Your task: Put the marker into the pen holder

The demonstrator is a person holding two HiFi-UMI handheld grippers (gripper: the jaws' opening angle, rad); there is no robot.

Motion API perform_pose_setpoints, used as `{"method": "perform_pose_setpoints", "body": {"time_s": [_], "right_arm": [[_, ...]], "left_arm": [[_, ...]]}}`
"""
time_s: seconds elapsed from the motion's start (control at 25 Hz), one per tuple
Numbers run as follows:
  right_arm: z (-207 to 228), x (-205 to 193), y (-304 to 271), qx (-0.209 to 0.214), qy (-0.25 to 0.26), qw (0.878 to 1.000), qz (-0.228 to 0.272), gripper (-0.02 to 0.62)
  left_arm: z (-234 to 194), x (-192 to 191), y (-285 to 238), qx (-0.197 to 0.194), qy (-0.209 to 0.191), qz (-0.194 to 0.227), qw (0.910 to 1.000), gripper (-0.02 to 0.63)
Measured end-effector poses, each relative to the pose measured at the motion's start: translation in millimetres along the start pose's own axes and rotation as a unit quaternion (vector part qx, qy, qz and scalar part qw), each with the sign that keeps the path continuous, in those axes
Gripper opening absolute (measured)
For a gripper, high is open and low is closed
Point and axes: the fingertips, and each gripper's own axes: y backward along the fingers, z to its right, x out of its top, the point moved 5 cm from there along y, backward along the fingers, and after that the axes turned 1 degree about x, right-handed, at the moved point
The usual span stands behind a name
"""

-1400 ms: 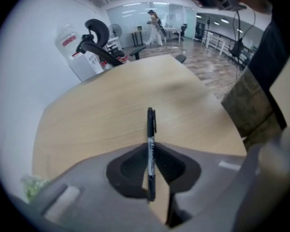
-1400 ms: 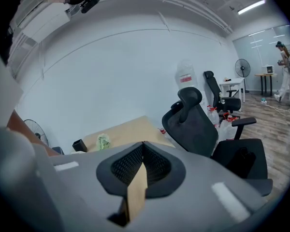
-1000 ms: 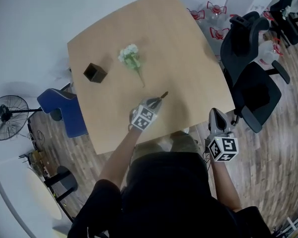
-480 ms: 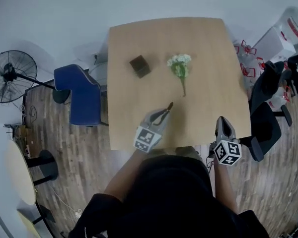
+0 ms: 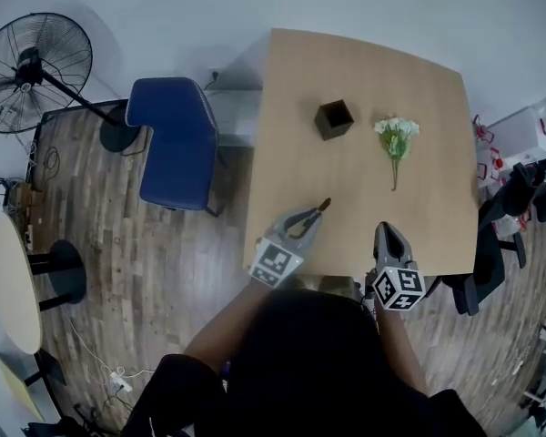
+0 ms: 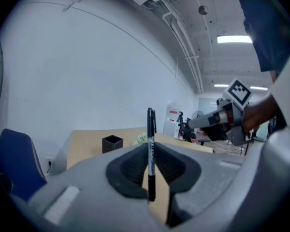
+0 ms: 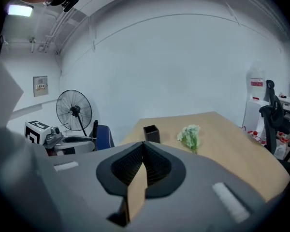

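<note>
A black marker point(image 6: 151, 149) stands upright between the pads of my left gripper point(image 6: 150, 153), which is shut on it. From the head view, that left gripper point(image 5: 309, 218) hovers over the table's near left part, with the marker point(image 5: 322, 208) pointing toward the far side. The black square pen holder point(image 5: 334, 119) stands apart on the far middle of the table, and shows in both gripper views point(image 6: 112, 142) point(image 7: 151, 133). My right gripper point(image 5: 385, 233) is shut and empty at the near edge point(image 7: 144, 146).
A sprig of white flowers point(image 5: 396, 136) lies right of the holder on the tan table point(image 5: 437, 208). A blue chair point(image 5: 176, 142) and a standing fan point(image 5: 36, 60) are left of the table. Black office chairs point(image 5: 519, 198) stand at the right.
The head view has swung, so the table and holder now sit further right in the picture. The left gripper still holds the marker. The right gripper has come in closer beside it.
</note>
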Motion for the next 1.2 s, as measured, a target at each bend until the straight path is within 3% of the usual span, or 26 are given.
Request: {"method": "perform_pose_setpoints", "body": {"time_s": [0.16, 0.36, 0.68, 0.84, 1.2], "right_arm": [[-53, -13, -15, 0.013, 0.013, 0.999, -0.026, 0.000], [-67, -17, -23, 0.004, 0.021, 0.999, -0.038, 0.000], [-44, -14, -44, -0.016, 0.007, 0.999, -0.038, 0.000], [-32, -6, -65, -0.007, -0.010, 1.000, -0.029, 0.000], [36, 32, -117, 0.005, -0.023, 1.000, -0.003, 0.000]], "left_arm": [[-35, -10, 23, -0.005, 0.004, 0.003, 1.0000, 0.046], [-71, -10, 25, 0.013, 0.009, 0.022, 0.9996, 0.046], [-104, 4, -25, 0.035, 0.009, 0.024, 0.9990, 0.046], [-120, 18, -56, 0.041, -0.016, 0.012, 0.9989, 0.046], [-158, 47, -155, 0.058, -0.010, 0.012, 0.9982, 0.046]]}}
